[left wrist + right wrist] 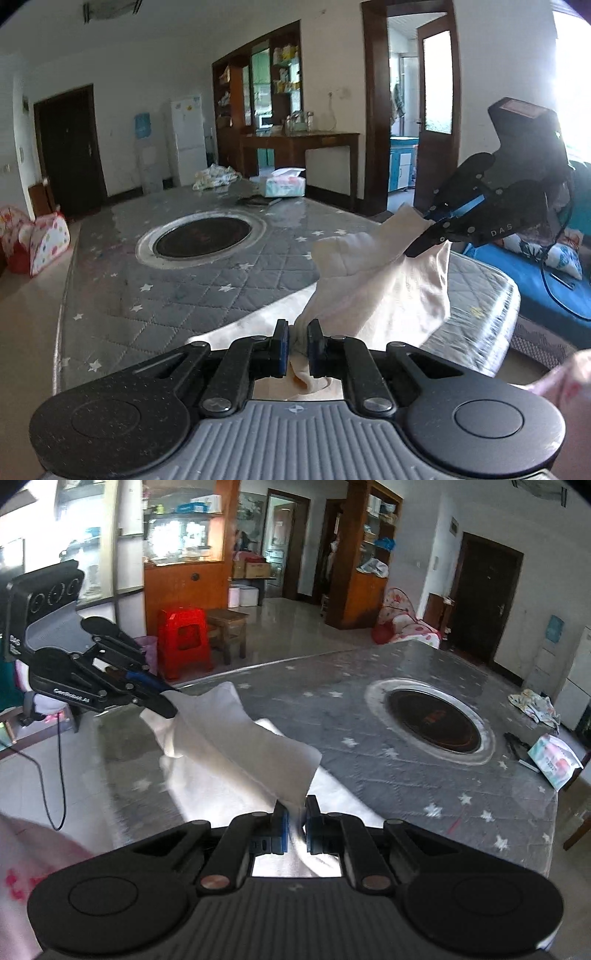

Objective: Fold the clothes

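Aloft: a cream cloth (pixel 384 280) is hanging between two hand-held grippers above the near end of a quilted grey table (pixel 184 288).
Left gripper (pixel 297 341): its blue-padded fingers (pixel 282 347) are pinching a bunched edge of the cloth, the fabric spilling down between them.
Right gripper (pixel 296 821): it is likewise pressing its pads together on another edge of the cloth, which is glowing white in the light here.
Cross views: the right gripper (pixel 430 236) is showing in the left camera, biting the cloth's upper corner; the left gripper (pixel 166 705) is showing in the right camera, gripping the far corner.
Cloth: it is stretching loosely from one grip to the other, sagging in folds, with its lower part trailing toward the table edge.
Table: a dark round hotplate (pixel 203 236) is sitting in its middle, ringed in pale grey, well apart from the cloth.
Far end: a tissue pack (pixel 284 184) and a crumpled patterned garment (pixel 214 177) are lying near each other, far from both grippers.
Room: a red stool (pixel 184 642) is standing on the floor beyond the table.
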